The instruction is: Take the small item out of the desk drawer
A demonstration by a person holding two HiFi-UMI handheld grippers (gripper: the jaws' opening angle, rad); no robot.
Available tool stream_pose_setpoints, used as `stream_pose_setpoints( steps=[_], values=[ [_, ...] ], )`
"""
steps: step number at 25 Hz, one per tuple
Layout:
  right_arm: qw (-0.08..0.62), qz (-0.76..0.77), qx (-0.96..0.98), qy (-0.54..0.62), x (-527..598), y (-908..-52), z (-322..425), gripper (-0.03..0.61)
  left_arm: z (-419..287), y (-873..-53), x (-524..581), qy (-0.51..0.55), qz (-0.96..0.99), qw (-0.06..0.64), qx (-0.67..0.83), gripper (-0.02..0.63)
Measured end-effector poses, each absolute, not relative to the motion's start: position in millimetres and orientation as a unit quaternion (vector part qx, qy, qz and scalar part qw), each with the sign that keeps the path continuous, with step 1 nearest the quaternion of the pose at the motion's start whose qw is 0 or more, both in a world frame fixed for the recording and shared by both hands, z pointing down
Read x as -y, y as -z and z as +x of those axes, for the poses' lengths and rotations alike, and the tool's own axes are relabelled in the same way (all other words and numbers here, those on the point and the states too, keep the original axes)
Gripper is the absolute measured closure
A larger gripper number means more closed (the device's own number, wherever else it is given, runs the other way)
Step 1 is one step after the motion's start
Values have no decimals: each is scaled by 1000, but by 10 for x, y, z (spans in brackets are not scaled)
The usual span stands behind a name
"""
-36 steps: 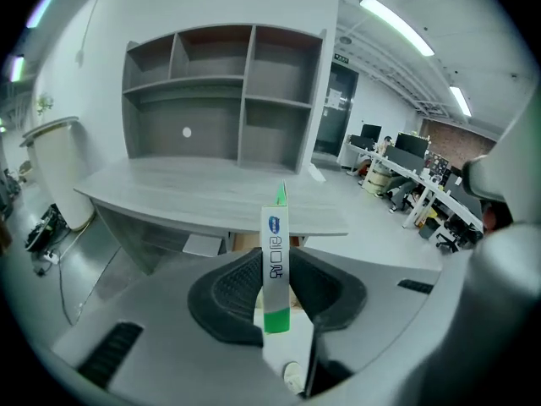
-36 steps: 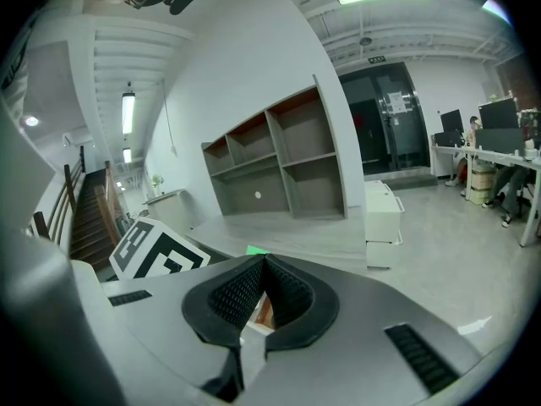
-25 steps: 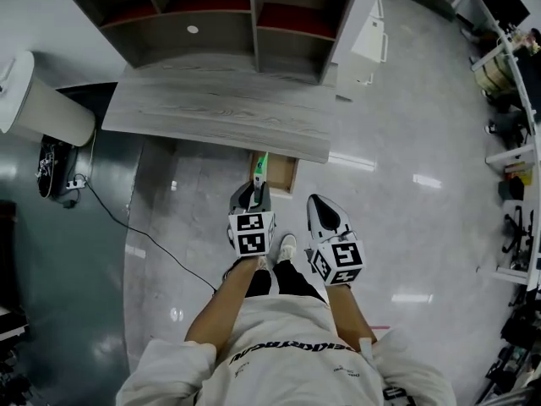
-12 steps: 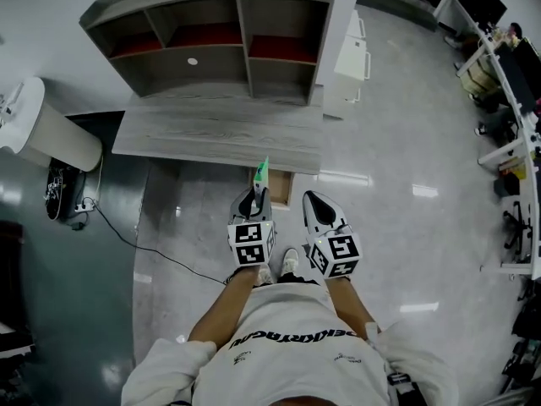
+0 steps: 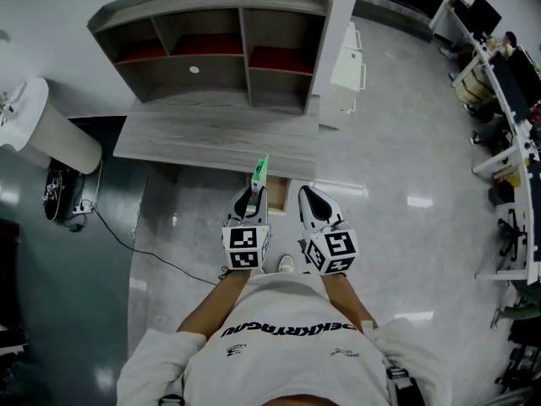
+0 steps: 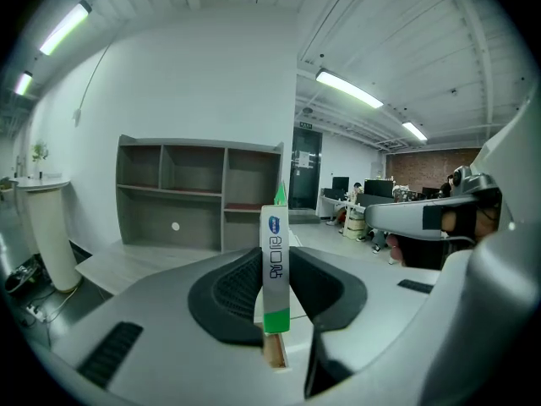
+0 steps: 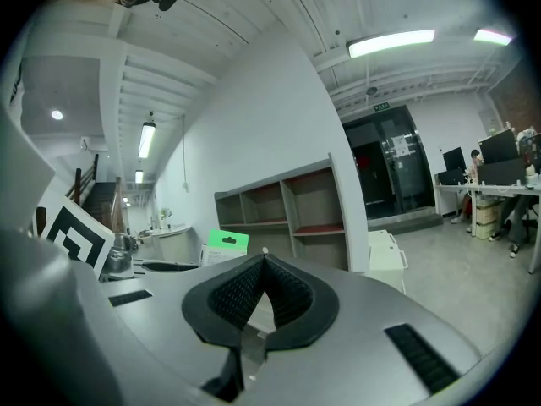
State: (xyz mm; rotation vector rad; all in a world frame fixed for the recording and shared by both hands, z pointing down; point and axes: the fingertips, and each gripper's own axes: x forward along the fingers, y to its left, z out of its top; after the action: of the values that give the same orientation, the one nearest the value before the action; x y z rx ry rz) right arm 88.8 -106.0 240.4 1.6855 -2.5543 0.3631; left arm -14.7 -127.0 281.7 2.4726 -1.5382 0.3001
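Note:
My left gripper (image 5: 256, 194) is shut on a small flat packet (image 5: 260, 172), white with green ends, which stands upright between the pads above the desk's front edge. In the left gripper view the packet (image 6: 275, 260) fills the gap between the black pads (image 6: 232, 290), printed side facing the camera. My right gripper (image 5: 306, 195) hangs just to its right, shut with nothing in it; its pads (image 7: 287, 299) meet at the tips. The packet's green top (image 7: 221, 244) shows at the left of the right gripper view. The grey wooden desk (image 5: 211, 134) lies ahead; the drawer is hidden.
A grey shelf unit (image 5: 220, 41) stands on the back of the desk. A white cabinet (image 5: 347, 57) is at its right. A white round pedestal (image 5: 42, 125) and a black cable (image 5: 127, 235) are at the left. Office desks (image 5: 507, 100) line the far right.
Both grippers have come back from the desk toward the body, the packet still in the left one. The open drawer seen under the desk edge earlier no longer shows.

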Motion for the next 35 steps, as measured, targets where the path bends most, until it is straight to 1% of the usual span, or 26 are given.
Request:
stream_pose_setpoints(
  steps=[13,35],
  values=[
    [22,540,837,-86,1101,-2302,851,546,-126,-2696,1186,-78,850,90,513,512],
    [20,552,829,-90,1200,-2374,945,546,-73,-2713,1229,-75,856,78,505,512]
  ],
)
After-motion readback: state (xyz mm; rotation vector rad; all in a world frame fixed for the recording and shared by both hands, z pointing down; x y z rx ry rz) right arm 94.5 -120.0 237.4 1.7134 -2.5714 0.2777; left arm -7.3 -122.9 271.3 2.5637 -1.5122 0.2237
